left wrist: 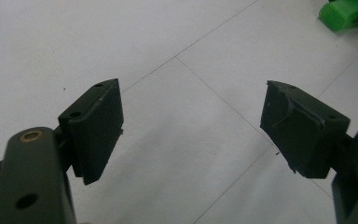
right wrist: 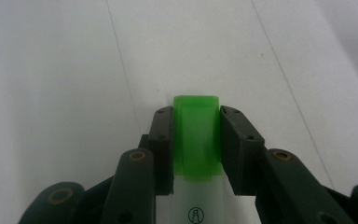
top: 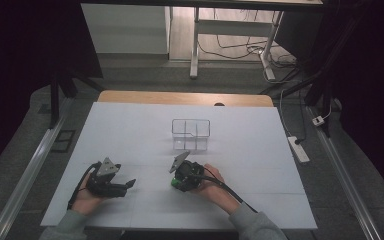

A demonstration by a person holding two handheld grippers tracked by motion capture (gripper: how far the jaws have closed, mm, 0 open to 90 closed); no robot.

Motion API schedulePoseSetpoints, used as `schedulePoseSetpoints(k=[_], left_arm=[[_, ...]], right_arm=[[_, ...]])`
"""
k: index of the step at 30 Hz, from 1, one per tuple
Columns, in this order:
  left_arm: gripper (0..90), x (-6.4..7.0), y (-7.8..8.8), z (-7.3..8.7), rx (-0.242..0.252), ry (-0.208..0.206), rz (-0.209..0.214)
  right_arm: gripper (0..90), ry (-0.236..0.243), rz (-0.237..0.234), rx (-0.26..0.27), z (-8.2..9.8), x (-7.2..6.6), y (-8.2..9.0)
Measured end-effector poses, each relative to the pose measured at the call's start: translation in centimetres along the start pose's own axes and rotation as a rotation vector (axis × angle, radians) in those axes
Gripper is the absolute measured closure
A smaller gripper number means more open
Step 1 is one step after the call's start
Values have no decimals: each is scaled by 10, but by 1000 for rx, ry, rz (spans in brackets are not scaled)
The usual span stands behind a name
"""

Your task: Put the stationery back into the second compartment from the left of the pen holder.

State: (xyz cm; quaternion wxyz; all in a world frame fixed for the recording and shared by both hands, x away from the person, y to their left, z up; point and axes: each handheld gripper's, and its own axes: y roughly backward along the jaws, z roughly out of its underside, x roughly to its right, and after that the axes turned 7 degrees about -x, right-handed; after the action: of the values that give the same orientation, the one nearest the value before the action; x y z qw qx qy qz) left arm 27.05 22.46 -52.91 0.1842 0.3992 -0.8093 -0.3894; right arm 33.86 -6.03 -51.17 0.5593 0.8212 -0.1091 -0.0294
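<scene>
The right gripper [right wrist: 196, 140] clamps a green-capped tube [right wrist: 196, 135] sideways between its jaws, long axis running straight ahead along them. The clear divided box [top: 191, 134] stands just beyond on the white table [top: 260, 150]; the left gripper [left wrist: 191, 130], wide and holding nothing, lies farther off.

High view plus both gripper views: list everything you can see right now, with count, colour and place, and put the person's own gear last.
Green block: one, translucent green with a pale lower part bearing a small printed mark, clamped between the right gripper's jaws, low over the table.
Clear divided container: one, transparent, on the table's middle, beyond the right gripper.
Table: one, white top with thin seams, wooden far edge.
Power strip: one, white, on the floor at the right.
Left gripper: one, black, jaws wide apart.
Right gripper: one, black, shut on the green block.
</scene>
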Motion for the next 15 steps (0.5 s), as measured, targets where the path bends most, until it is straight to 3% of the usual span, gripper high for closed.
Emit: schedulePoseSetpoints(k=[4, 11, 15], left_arm=[[212, 0, 0, 0, 1, -2, 3], [213, -1, 1, 0, 2, -3, 4], [212, 0, 0, 0, -1, -3, 4]], right_arm=[[675, -10, 23, 13, 0, 2, 8], [675, -18, 38, 90, 0, 6, 28], [675, -46, 50, 126, 1, 8, 39]])
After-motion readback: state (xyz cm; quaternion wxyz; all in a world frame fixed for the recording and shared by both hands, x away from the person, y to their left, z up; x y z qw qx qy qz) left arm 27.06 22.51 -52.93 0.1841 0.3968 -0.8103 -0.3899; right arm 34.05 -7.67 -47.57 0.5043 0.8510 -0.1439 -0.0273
